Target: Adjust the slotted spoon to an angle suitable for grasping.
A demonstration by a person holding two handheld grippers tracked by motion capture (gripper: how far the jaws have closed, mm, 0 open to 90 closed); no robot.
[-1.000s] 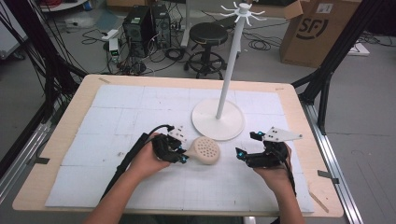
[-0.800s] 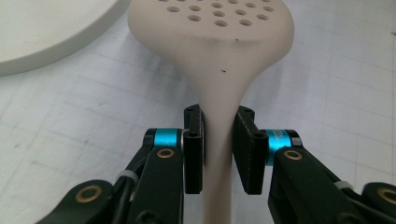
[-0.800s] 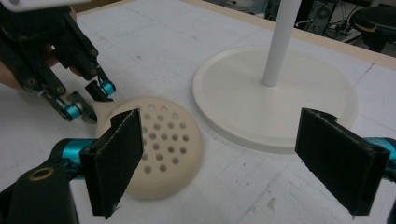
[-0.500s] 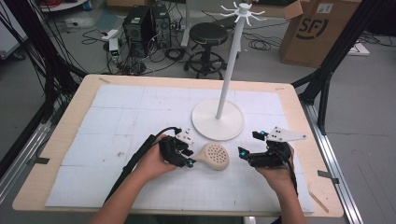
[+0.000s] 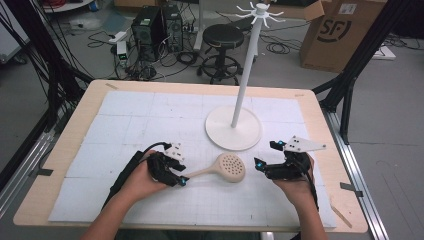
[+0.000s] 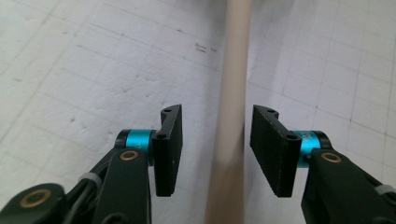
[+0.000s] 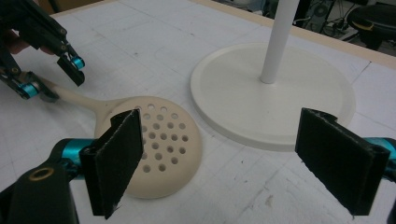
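Table (image 5: 320,107) covered by a white gridded mat (image 5: 130,120). White rack stand (image 5: 234,127): round base flat on the mat, pole upright. Beige skimmer spoon (image 5: 227,167) lying flat on the mat, just in front of the base; long axis roughly crosswise, perforated bowl toward the right gripper (image 5: 265,156), handle toward the left gripper (image 5: 179,172). Left jaws, which have just been opening, straddle the handle (image 6: 231,116) without pressing it. Right jaws wide apart, holding nothing, beside the bowl (image 7: 161,149)

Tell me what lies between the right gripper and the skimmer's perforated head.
Nothing but bare white mat: in the high view, the right gripper is apart from the skimmer.
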